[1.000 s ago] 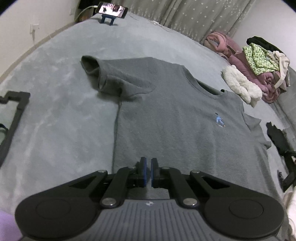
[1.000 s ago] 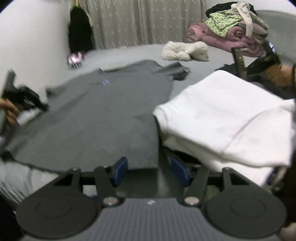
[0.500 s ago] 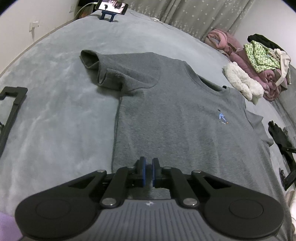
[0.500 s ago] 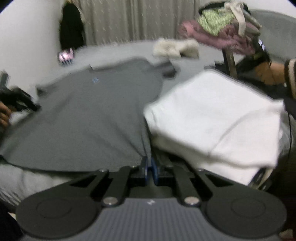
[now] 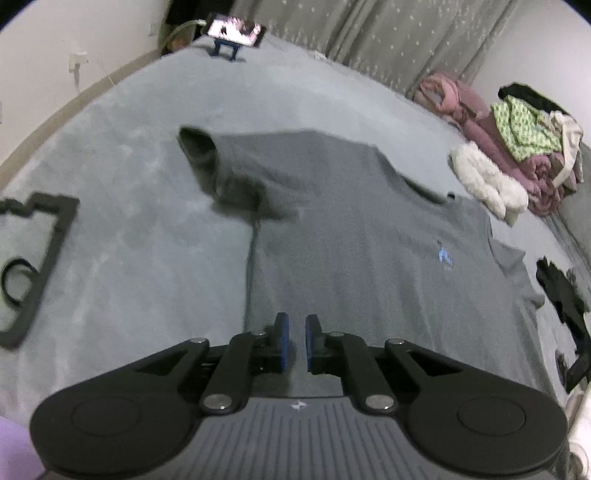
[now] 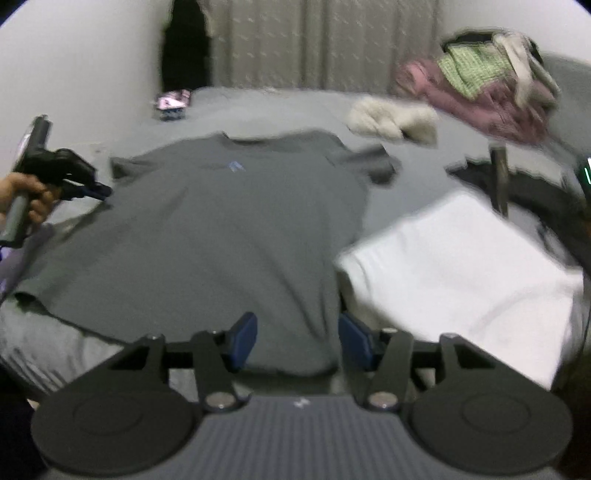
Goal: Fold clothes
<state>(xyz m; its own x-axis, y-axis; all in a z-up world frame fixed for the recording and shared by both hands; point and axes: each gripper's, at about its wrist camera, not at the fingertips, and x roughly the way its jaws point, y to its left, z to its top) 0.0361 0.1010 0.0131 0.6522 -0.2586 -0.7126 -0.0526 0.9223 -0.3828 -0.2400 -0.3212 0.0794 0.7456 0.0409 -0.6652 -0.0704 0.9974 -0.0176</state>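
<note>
Hovering over the grey T-shirt (image 5: 369,236), your left gripper (image 5: 294,342) shows a narrow gap; your right gripper (image 6: 297,340) gapes wide, empty.

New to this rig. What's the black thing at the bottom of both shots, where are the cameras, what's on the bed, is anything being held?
No robot here: a person holds a two-finger gripper in each hand, and each gripper carries a fisheye camera looking forward along its fingers. So the black shape at the bottom of each picture is the gripper itself.

Left wrist view: the left gripper, blue pads a narrow gap apart, over the near hem of a grey T-shirt spread flat on a grey bed. One sleeve is bunched up.

Right wrist view: the right gripper, jaws wide open, at the shirt's other hem corner. The left gripper and the hand holding it show at the left edge.

Also there: folded white cloth, a fluffy white item, a clothes pile, a phone on a stand.

Neither gripper holds anything.
</note>
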